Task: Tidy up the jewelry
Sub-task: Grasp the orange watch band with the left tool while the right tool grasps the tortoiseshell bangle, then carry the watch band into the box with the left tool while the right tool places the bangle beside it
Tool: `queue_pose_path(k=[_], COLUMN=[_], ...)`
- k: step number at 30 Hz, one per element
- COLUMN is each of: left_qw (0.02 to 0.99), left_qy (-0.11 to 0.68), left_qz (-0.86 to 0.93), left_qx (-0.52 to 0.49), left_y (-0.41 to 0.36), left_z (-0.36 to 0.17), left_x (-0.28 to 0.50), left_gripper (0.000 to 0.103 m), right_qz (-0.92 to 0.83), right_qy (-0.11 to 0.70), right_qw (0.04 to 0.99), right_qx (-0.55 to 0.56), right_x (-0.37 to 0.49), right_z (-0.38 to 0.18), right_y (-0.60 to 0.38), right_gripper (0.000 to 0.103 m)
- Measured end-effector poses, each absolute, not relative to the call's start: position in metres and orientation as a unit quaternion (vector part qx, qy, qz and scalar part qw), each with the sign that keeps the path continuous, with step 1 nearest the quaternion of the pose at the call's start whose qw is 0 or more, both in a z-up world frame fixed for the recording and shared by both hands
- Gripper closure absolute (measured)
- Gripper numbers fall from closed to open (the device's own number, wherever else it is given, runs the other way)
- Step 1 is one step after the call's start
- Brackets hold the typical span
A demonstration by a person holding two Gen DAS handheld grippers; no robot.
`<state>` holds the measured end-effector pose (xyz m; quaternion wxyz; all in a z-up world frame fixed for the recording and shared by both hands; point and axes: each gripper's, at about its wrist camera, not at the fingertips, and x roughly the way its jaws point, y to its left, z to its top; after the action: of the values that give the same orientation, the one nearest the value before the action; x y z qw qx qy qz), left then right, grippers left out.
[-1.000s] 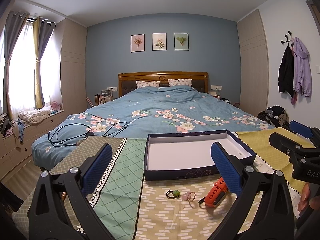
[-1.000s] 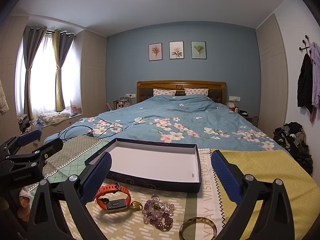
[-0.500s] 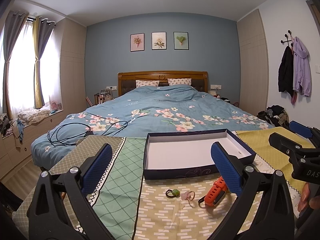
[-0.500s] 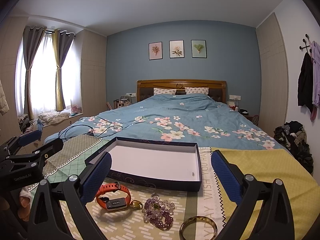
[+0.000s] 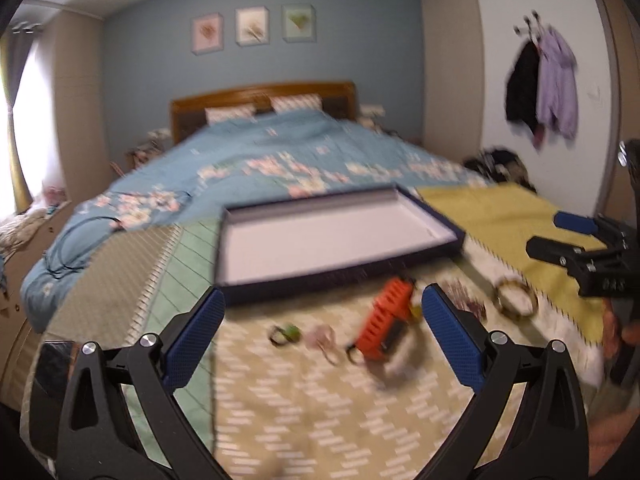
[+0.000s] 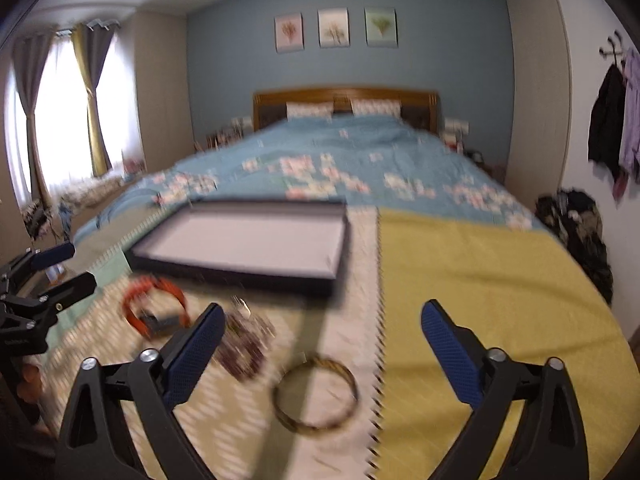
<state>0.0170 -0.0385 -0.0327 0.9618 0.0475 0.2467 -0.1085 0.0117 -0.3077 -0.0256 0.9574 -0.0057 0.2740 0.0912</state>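
- Both tools, left tool (image 5: 322,332) and right tool (image 6: 320,338), gape wide, holding nothing.
- Bangle (image 6: 316,394) lies below the right tool; closing off-centre could flick it.
- Orange watch (image 5: 386,322), on the bed beside the empty box (image 5: 332,238), might snag neighbouring beads.

A shallow dark-blue box (image 6: 240,248) with a white interior lies open and empty on a patterned cloth. Strewn just in front of it — blurred in both views — are an orange watch (image 5: 386,320), a purple bead bracelet (image 6: 244,344), a gold-toned bangle (image 6: 316,394) and two small rings (image 5: 284,333), none inside the box.
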Motion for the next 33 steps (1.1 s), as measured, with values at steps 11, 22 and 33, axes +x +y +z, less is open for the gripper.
queue_pose_path(k=[11, 22, 33], left_qw=[0.928, 0.913, 0.905], left_qy=[0.339, 0.362, 0.377], left_qz=[-0.148, -0.18, -0.197], left_qx=[0.042, 0.051, 0.021], left_y=[-0.049, -0.057, -0.047], left_z=[-0.067, -0.074, -0.067], left_x=[0.047, 0.059, 0.069], left_gripper=[0.052, 0.087, 0.092], right_qz=[0.128, 0.142, 0.178], right_qy=[0.393, 0.427, 0.399], right_qw=[0.911, 0.893, 0.898], right_qx=[0.016, 0.008, 0.046], right_x=[0.035, 0.051, 0.053], right_z=[-0.067, -0.071, -0.045], right_y=[-0.322, -0.32, -0.331], right_gripper=[0.056, 0.096, 0.097])
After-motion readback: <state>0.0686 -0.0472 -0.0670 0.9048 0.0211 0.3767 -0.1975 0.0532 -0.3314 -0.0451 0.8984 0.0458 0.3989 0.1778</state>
